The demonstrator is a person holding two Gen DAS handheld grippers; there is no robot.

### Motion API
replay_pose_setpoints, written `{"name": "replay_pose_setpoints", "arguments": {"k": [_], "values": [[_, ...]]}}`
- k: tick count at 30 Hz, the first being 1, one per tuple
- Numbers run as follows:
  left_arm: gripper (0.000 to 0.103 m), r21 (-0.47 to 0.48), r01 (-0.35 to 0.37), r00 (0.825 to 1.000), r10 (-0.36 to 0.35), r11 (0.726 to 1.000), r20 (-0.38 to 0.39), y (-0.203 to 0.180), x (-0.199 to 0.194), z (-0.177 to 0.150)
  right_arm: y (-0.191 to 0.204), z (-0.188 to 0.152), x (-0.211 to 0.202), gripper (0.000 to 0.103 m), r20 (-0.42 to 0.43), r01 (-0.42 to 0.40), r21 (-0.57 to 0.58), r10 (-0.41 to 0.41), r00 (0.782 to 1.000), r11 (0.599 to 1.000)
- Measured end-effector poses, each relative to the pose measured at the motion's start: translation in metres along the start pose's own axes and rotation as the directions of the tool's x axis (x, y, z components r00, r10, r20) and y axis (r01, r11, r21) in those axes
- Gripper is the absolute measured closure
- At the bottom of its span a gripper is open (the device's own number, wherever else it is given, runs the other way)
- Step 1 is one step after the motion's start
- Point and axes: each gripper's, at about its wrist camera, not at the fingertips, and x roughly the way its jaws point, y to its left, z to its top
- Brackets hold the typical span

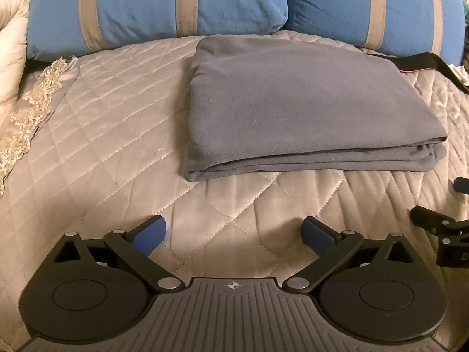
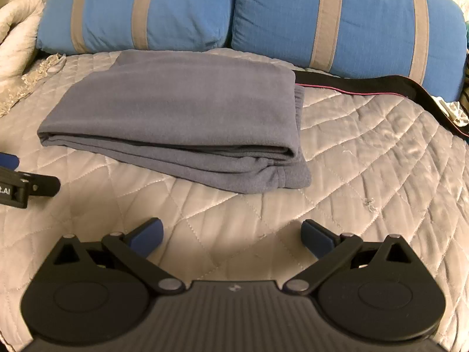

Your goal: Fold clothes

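The left wrist view showed our left gripper [image 1: 234, 233] hanging over the bare quilt [image 1: 102, 146], its blue-padded jaws spread wide with nothing between them. Ahead of it the grey garment [image 1: 299, 108] lay folded into a flat, layered rectangle toward the head of the bed, its far edge just short of the two blue pillows [image 1: 158, 8], its stacked edges facing us. We judged it sat there because the fold was essentially finished and the piece had been squared up in the open middle of the quilt, clear of the lace-trimmed bedding [image 1: 26, 111] at the left edge. In the right wrist view our right gripper [image 2: 231, 237] likewise stood open and empty, apart from the garment, near its thicker right end. A black strap [image 2: 366, 86] with a red line trailed along the foot of the pillows toward the right edge, its end touching or tucked behind the garment's far corner; we could not tell which.
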Motion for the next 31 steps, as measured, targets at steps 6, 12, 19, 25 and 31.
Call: {"name": "replay_pose_setpoints", "arguments": {"k": [6, 12, 19, 25, 31], "values": [[0.001, -0.006, 0.0, 1.0, 0.0, 1.0, 0.003, 0.0001, 0.0002, 0.0005, 0.0002, 0.0021, -0.0004, 0.0, -0.005, 0.005, 0.003, -0.005, 1.0, 1.0], [0.001, -0.006, -0.003, 1.0, 0.003, 1.0, 0.006, 0.0003, 0.0006, -0.0001, 0.0004, 0.0024, -0.0003, 0.0, -0.005, 0.006, 0.003, -0.006, 1.0, 1.0], [0.001, -0.004, -0.005, 1.0, 0.005, 1.0, 0.008, 0.0003, 0.0007, 0.0002, 0.0007, 0.0026, -0.0002, 0.0, -0.005, 0.007, 0.003, -0.007, 1.0, 1.0], [0.001, -0.007, -0.008, 1.0, 0.008, 1.0, 0.011, 0.0007, 0.0007, -0.0001, 0.0009, 0.003, 0.0, 0.0, -0.005, 0.009, 0.002, -0.009, 1.0, 1.0], [0.001, -0.015, -0.011, 1.0, 0.011, 1.0, 0.011, 0.0005, 0.001, 0.0, 0.0008, 0.0034, 0.0002, 0.0, -0.007, 0.009, 0.003, -0.009, 1.0, 1.0]]}}
